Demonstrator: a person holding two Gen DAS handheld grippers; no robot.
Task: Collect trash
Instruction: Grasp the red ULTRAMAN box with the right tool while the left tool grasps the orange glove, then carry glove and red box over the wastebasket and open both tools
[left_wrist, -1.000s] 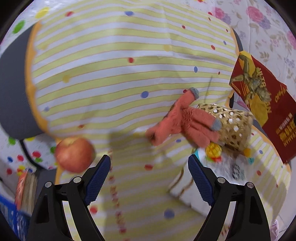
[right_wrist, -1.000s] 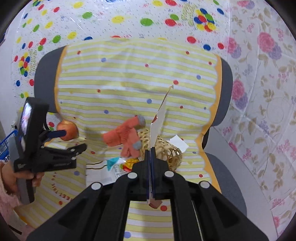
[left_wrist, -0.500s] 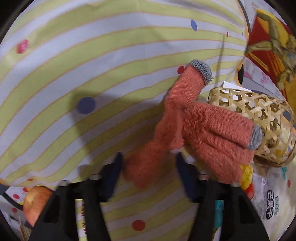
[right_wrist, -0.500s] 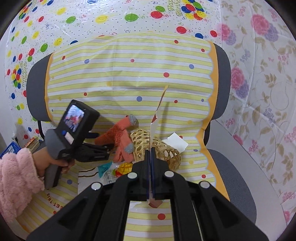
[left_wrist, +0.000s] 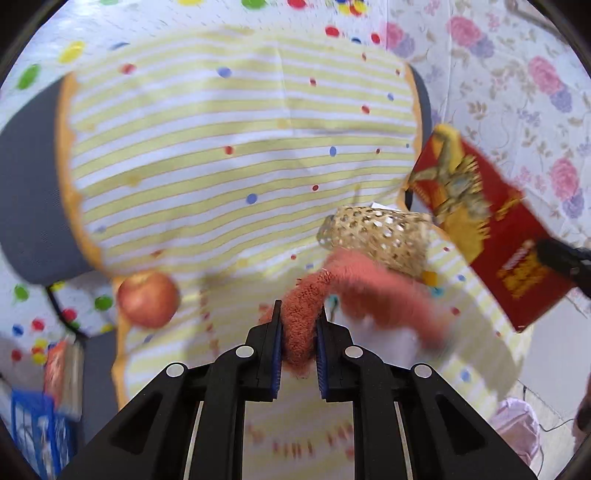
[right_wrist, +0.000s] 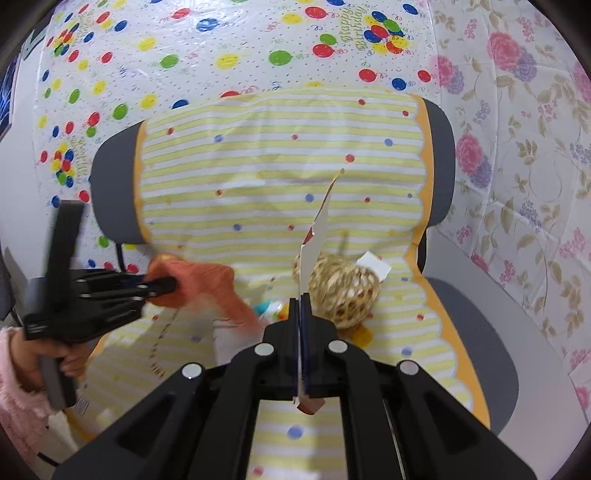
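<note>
My left gripper (left_wrist: 298, 314) is shut on an orange knit glove (left_wrist: 306, 325) and holds it above the chair seat; the glove's fingers trail right, blurred. The same gripper (right_wrist: 162, 284) and glove (right_wrist: 207, 280) show at the left of the right wrist view. My right gripper (right_wrist: 300, 299) is shut on a flat red and yellow snack bag (right_wrist: 314, 240), seen edge-on here and face-on in the left wrist view (left_wrist: 480, 229). A woven bamboo basket (left_wrist: 376, 232) lies on its side on the seat, also seen in the right wrist view (right_wrist: 343, 291).
A striped yellow cover (right_wrist: 280, 177) drapes the grey chair (right_wrist: 465, 325). An apple (left_wrist: 147, 299) sits at the seat's left edge. A white wrapper (left_wrist: 376, 339) and a white paper slip (right_wrist: 373, 264) lie near the basket. Books (left_wrist: 55, 373) stand low left.
My left gripper closed on the glove and pulled it back and up off the basket. The right gripper kept its hold on the snack bag and stayed nearly still.
</note>
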